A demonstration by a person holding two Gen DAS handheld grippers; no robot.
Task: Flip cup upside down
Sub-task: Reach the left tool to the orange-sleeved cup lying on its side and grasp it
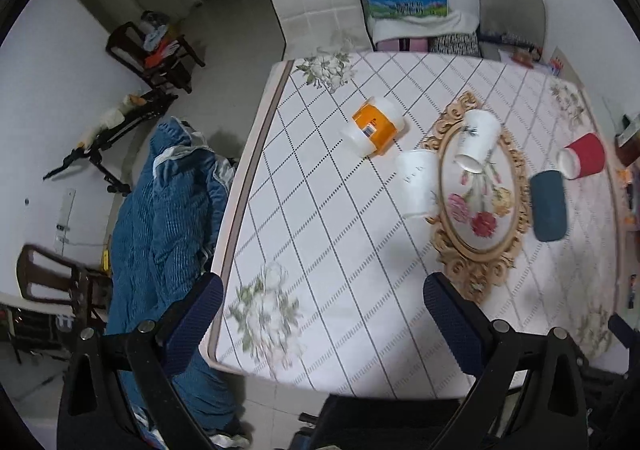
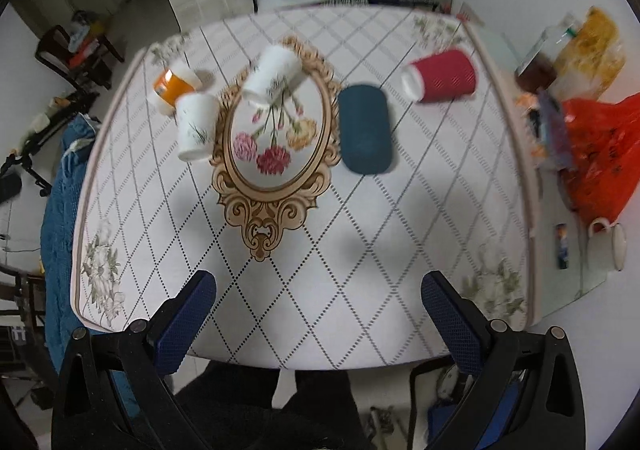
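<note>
Both grippers released above quilted white tabletop [image 2: 280,290], left gripper [image 1: 320,314], right gripper [image 2: 318,306], red ribbed paper cup [image 2: 444,76] on its side, dark blue oval case [image 2: 364,128] beside it.

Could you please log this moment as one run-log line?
left gripper: open, empty | right gripper: open, empty | red cup: on its side | table: four cups, none held

On the table [image 2: 360,270], the oval frame print [image 2: 276,138] anchors everything: one cup [image 2: 272,76] lies on its far end, another cup [image 2: 196,126] stands just left, a container [image 2: 172,88] beyond that, a case [image 2: 364,128] right, a third cup [image 2: 442,76] farther right.
</note>
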